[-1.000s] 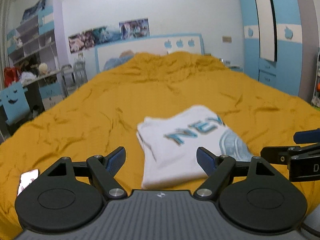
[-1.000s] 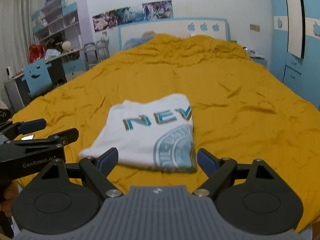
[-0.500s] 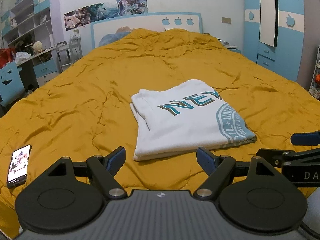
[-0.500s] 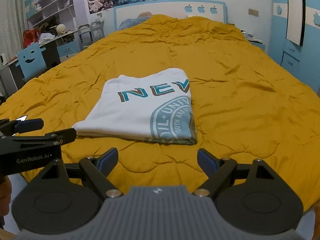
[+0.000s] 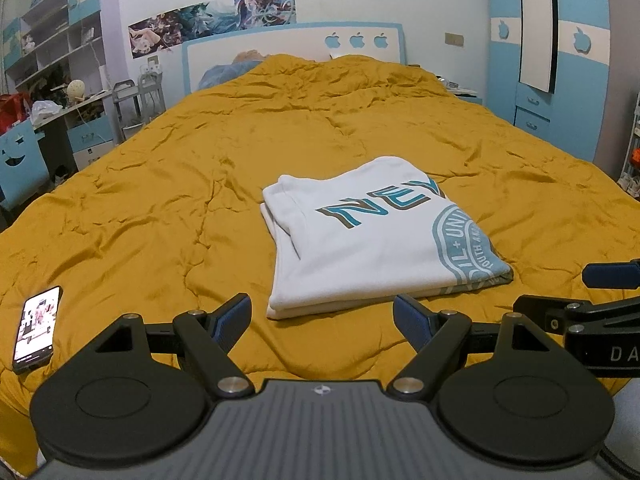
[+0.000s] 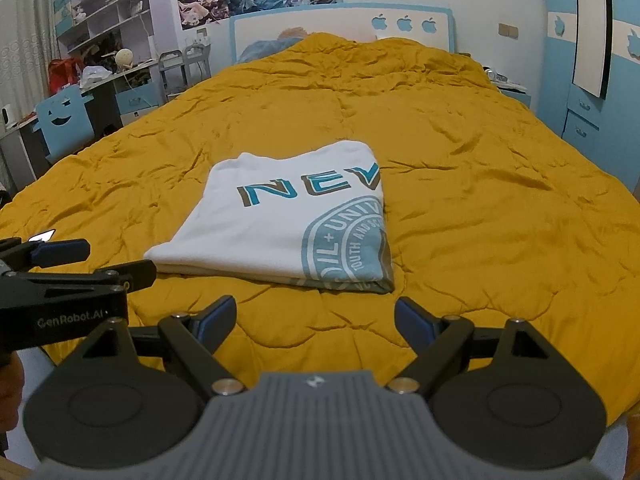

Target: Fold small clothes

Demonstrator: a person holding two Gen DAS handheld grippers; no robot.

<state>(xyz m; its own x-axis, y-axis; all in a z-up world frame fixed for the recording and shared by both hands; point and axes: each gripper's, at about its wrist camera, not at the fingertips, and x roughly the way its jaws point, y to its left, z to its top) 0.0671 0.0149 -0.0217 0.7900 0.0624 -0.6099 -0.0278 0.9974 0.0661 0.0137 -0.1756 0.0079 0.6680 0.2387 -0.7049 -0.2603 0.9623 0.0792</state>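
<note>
A soft matt cloth t-shirt (image 5: 376, 240) is lying on a crumpled, faintly sheeny mustard quilt (image 5: 180, 184), while matt black plastic grippers with ribbed grey housings are showing small shiny metal pivot pins at bottom.

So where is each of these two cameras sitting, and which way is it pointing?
Left wrist: on the left tool, looking up the yellow bed at the folded white shirt; own open fingers show, with the right tool alongside.
Right wrist: on the right tool, same direction; the left tool shows alongside.
Shared: shirt, bed, phone.
</note>
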